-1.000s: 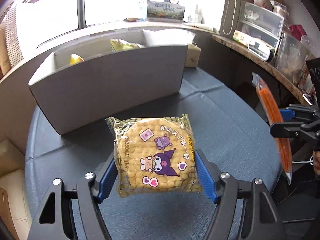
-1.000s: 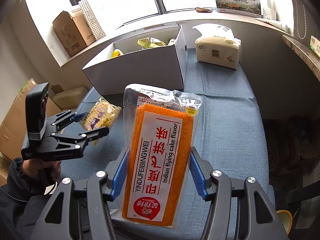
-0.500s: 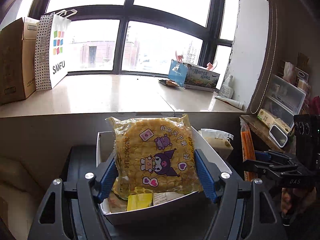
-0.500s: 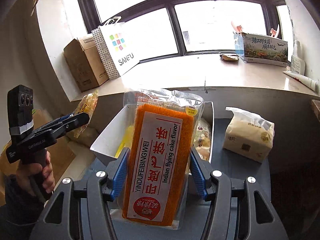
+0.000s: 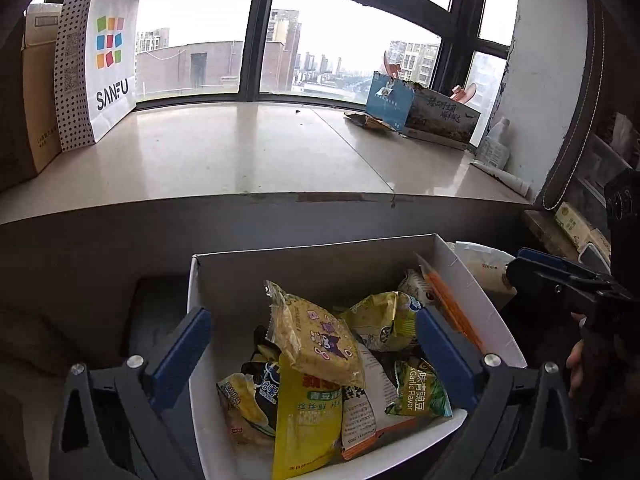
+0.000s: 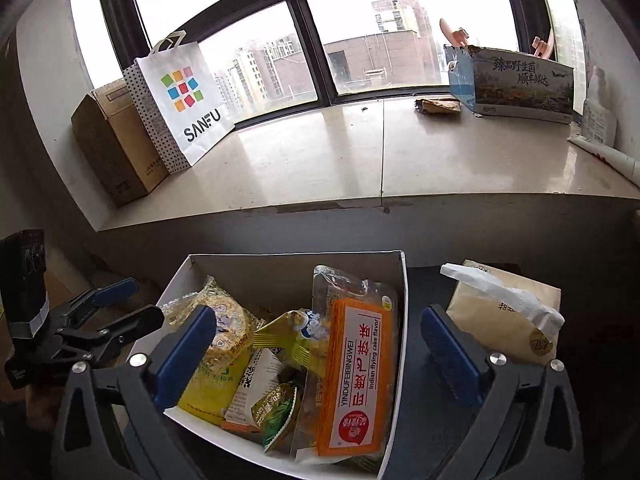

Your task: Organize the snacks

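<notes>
White cardboard box point(image 5: 476, 280): stands below the window ledge point(image 5: 240, 152); its near wall is cut off by the frame bottom in your left wrist view.
Left gripper point(image 5: 312, 344): your blue pads stand wide apart over the box, holding nothing; the left pad covers the box's left wall.
Yellow corn snack pack point(image 5: 316, 340): lies tilted on top of the heap inside the box, left of centre; in your right wrist view your left blue pad hides part of it point(image 6: 232, 332).
Lower packets point(image 5: 304, 412): overlapped by the corn pack; several labels are too covered to read.
Orange flying-cake pack point(image 6: 356, 376): lies flat along the box's right wall; from the left wrist only a thin orange edge point(image 5: 452, 308) shows.
Right gripper point(image 6: 316, 348): your pads are spread apart and empty above the box.
Tissue pack point(image 6: 504, 320): sits just outside the box's right wall, partly behind your right pad.
</notes>
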`<state>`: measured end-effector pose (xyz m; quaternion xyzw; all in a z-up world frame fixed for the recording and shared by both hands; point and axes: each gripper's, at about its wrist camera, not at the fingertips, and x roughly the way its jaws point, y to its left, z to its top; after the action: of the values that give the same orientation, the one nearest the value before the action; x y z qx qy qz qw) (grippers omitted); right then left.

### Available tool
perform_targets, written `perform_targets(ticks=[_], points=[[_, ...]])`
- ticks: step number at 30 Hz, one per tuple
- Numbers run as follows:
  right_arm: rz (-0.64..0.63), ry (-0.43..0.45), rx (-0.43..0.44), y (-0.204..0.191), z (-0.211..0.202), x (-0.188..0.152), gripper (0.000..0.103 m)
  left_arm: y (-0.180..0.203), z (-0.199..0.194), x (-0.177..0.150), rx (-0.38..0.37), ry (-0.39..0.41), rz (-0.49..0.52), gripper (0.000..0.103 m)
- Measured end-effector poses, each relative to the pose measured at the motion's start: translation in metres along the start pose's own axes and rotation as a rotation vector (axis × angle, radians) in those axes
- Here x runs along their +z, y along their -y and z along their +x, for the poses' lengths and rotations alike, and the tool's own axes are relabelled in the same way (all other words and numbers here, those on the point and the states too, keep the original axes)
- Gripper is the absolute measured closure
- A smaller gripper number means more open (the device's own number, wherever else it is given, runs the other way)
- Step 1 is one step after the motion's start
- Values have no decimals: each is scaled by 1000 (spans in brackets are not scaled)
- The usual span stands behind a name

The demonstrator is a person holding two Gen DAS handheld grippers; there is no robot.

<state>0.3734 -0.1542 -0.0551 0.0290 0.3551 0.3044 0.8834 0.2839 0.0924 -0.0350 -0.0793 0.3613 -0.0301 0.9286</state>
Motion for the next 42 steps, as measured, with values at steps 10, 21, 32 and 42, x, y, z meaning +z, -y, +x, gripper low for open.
perform_targets(ticks=[10, 21, 32, 42], points=[[-163, 104, -50, -39, -46, -18, 0, 20, -73, -5, 60, 221, 29, 0], [-193, 256, -38, -77, -149, -66, 0, 69, -181, -65, 67, 371, 129, 0], [-159, 288, -65, -91, -225, -140, 0, 90, -239, -134, 70, 239, 38, 0], [-145, 264, -68, -97, -243, -169, 0, 104, -260, -156, 108, 221, 51, 0]])
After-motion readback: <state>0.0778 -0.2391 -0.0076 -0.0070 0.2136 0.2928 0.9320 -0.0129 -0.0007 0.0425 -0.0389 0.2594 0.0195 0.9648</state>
